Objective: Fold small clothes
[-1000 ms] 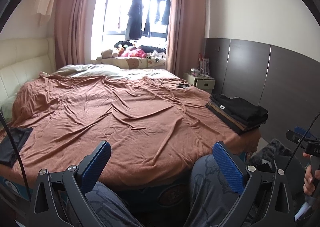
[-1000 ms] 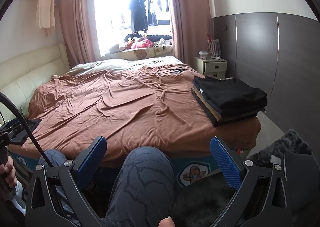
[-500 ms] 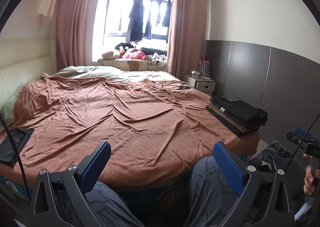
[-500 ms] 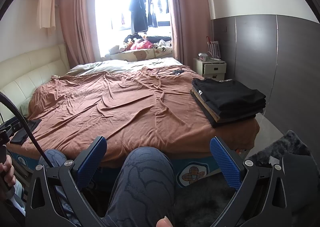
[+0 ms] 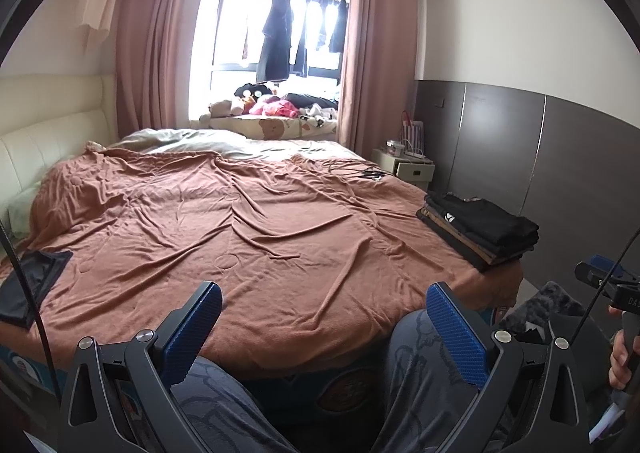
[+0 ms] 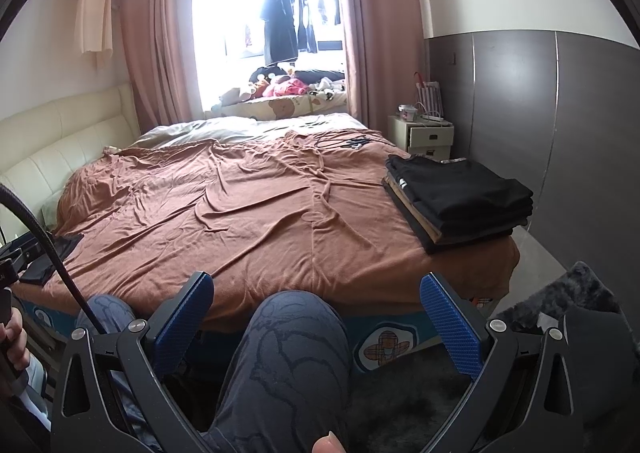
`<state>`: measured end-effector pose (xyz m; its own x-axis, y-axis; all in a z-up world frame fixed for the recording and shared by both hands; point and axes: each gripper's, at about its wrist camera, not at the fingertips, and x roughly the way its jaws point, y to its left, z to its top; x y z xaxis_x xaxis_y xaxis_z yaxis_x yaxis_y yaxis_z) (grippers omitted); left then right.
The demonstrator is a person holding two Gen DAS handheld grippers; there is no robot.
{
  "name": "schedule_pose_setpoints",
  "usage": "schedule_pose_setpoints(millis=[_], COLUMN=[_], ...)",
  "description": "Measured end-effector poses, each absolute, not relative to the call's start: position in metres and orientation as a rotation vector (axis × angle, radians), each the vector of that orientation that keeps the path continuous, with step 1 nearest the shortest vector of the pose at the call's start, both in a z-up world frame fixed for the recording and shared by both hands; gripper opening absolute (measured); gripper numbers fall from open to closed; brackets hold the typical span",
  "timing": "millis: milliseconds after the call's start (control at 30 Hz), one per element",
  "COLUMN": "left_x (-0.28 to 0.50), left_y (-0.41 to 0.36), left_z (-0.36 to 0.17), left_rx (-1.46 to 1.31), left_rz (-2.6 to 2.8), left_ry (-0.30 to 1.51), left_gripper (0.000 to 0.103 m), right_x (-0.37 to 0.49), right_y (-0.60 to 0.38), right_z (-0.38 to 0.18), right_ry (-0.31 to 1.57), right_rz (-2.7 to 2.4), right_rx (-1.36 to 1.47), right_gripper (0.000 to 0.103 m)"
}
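A rust-brown bedspread [image 6: 248,213] covers the bed. The folded stack [image 6: 460,197] is mostly black, with tan layers lower down. Dusty-pink curtains [image 5: 160,33] frame the window. The person's trousers [image 6: 288,365] are slate grey (with darker line drawings), and the gripper pads [image 5: 456,337] are blue.

Folded stack [image 5: 480,227] on brown bedspread [image 5: 260,237]

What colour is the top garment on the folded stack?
Black; the folded stack shows best in the right wrist view.

Folded dark clothes stack [image 6: 456,199] on bed's right edge; flat black garment [image 5: 30,285] far left
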<state>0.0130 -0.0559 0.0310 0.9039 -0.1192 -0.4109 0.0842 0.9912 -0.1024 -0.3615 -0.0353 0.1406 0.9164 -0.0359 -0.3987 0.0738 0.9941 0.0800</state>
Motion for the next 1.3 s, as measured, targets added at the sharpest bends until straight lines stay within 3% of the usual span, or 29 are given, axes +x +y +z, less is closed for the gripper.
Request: schedule_pose_setpoints(millis=[1300], left_x=[0.0119], left_y=[-0.0533], left_z=[0.0264], left_rx=[-0.086], left_rz=[-0.095], left_ry=[0.436], left_gripper=[0.103], right_x=[-0.361], right_y=[-0.0319], right_z=[0.1374], right_ry=[0.415], right_rz=[-0.051], right_rx=[0.078], right_gripper=[0.103])
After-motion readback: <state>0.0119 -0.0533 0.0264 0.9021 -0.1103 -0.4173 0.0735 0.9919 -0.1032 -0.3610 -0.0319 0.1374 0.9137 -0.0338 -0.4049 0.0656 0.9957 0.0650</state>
